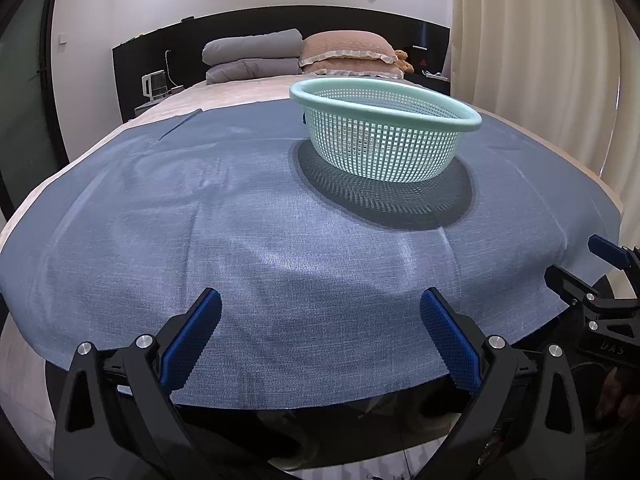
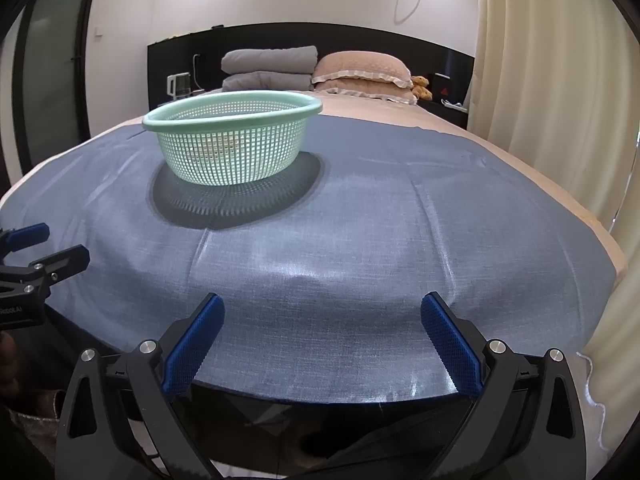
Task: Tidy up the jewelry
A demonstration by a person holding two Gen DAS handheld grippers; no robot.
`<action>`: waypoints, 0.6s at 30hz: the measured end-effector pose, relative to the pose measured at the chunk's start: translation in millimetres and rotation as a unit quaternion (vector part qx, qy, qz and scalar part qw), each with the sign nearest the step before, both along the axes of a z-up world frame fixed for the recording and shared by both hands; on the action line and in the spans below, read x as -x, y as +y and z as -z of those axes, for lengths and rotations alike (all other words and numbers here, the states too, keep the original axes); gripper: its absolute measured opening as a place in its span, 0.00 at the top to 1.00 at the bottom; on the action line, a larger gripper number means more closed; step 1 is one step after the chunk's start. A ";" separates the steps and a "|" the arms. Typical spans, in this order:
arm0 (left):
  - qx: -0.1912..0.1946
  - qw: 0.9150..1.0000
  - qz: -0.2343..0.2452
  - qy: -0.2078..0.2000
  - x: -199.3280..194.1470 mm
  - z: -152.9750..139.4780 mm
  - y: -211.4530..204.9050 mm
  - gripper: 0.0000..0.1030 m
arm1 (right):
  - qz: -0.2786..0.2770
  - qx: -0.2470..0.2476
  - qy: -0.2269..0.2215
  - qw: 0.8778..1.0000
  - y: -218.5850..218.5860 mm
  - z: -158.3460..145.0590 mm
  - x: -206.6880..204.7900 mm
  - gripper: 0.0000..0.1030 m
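A pale green mesh basket (image 1: 384,136) stands on a blue cloth (image 1: 248,216) spread over the foot of a bed; in the right wrist view the basket (image 2: 232,144) sits left of centre. Its inside is hidden by the wall, and no jewelry shows anywhere. My left gripper (image 1: 320,336) hangs open over the cloth's near edge, nothing between its blue pads. My right gripper (image 2: 322,340) is open too, also near that edge. Each gripper shows at the side of the other's view: the right one (image 1: 592,272) at the right, the left one (image 2: 36,248) at the left.
Grey folded quilts (image 1: 252,58) and pink pillows (image 1: 348,54) lie at the head of the bed against a black headboard. A kettle (image 1: 154,84) stands on the left nightstand. Cream curtains (image 1: 540,80) hang along the right. The cloth's front edge (image 2: 320,398) drops off close below the fingers.
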State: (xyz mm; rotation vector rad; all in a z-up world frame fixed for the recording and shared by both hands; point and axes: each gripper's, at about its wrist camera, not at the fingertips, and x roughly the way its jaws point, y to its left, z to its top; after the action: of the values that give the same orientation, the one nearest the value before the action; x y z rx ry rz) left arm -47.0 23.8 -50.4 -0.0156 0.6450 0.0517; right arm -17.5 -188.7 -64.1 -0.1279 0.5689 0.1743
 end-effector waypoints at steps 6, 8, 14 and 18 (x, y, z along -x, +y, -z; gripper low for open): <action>0.001 1.000 -0.002 -0.001 1.2 -0.5 0.6 0.06 | -0.002 0.001 -0.001 1.000 -1.6 -0.9 0.7 0.08; -0.001 1.000 -0.005 -0.001 1.7 -0.6 0.8 0.06 | -0.002 0.000 0.000 1.000 -1.7 -1.0 0.7 0.08; -0.002 1.000 0.007 -0.008 5.3 -3.0 -2.4 0.06 | -0.004 0.000 0.001 1.000 -2.4 -1.3 0.9 0.08; -0.007 1.000 0.011 -0.011 6.0 -3.5 -6.0 0.06 | -0.004 0.001 0.001 1.000 -1.8 -1.6 0.5 0.08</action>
State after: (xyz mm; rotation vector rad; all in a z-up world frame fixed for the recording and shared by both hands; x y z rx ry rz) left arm -53.0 17.8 -46.9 0.0050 0.6235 0.0341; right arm -18.0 -190.5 -62.5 -0.1315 0.5708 0.1827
